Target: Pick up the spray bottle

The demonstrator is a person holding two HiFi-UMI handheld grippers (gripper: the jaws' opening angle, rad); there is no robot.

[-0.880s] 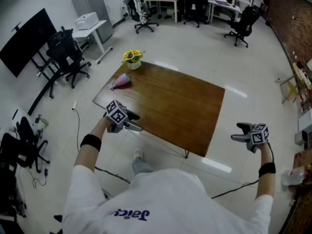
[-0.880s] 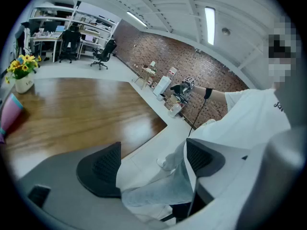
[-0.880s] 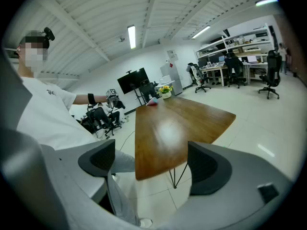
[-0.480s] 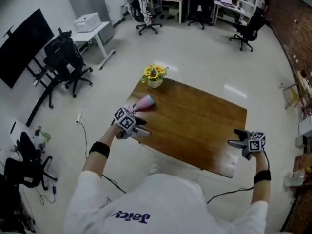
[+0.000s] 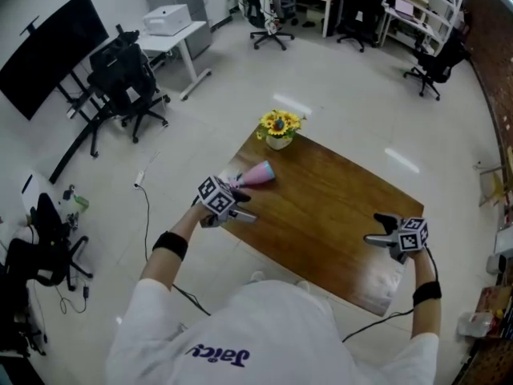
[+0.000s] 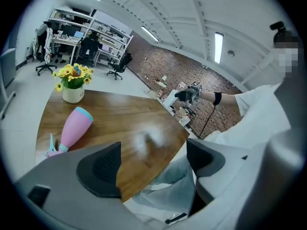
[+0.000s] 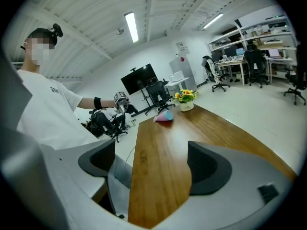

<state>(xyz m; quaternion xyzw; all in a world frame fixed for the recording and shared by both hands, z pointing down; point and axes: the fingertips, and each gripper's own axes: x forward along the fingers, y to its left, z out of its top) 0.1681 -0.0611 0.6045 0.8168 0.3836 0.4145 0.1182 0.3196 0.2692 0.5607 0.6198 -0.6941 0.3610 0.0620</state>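
The pink spray bottle lies on its side near the left corner of the brown table, its light-blue trigger end towards the table edge. My left gripper hovers just in front of it at the table's near-left edge, open, nothing between its jaws. In the left gripper view the bottle lies to the left of the open gripper. My right gripper is open and empty over the table's near-right part. From the right gripper, the bottle is far down the table.
A white pot of sunflowers stands at the table's far corner, behind the bottle. Left of the table are a black office chair, a white desk with a printer and a cable on the floor.
The head view has shifted, so the table sits more to the right and nearer. My right gripper has come from beside the table to above it. The left stays by the bottle's corner.
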